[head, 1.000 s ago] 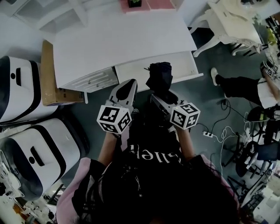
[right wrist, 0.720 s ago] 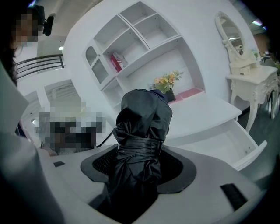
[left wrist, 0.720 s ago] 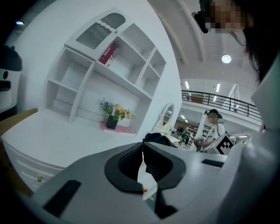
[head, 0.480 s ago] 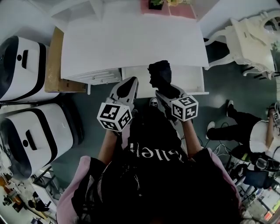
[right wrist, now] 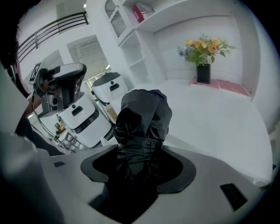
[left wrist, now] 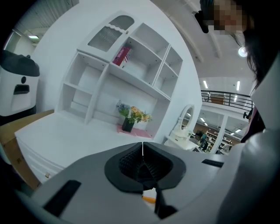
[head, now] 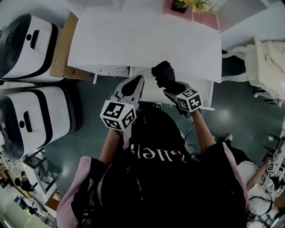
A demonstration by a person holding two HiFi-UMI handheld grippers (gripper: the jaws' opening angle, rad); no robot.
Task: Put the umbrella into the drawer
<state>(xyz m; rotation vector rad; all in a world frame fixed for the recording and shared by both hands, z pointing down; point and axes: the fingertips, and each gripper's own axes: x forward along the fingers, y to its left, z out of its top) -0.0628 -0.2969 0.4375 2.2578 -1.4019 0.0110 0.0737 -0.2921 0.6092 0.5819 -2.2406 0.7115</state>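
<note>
A folded black umbrella (head: 162,72) sticks up from my right gripper (head: 170,87), which is shut on it; it hangs over the open white drawer (head: 201,91) under the front of the white desk (head: 142,40). In the right gripper view the umbrella's bundled fabric (right wrist: 144,117) fills the gap between the jaws of the right gripper (right wrist: 139,162). My left gripper (head: 132,87) is beside it on the left, near the drawer's left end. In the left gripper view the left gripper (left wrist: 142,147) has its jaws closed together with nothing between them.
Two large white-and-black machines (head: 27,39) (head: 35,119) stand left of the desk, with a brown board (head: 62,50) between them and it. A vase of flowers (head: 181,5) sits on a pink mat at the desk's back. A white chair (head: 267,57) is at the right.
The head view has swung, so the desk sits further right and lower in the frame. Both grippers stay close together at the drawer front, the umbrella still held in the right one.
</note>
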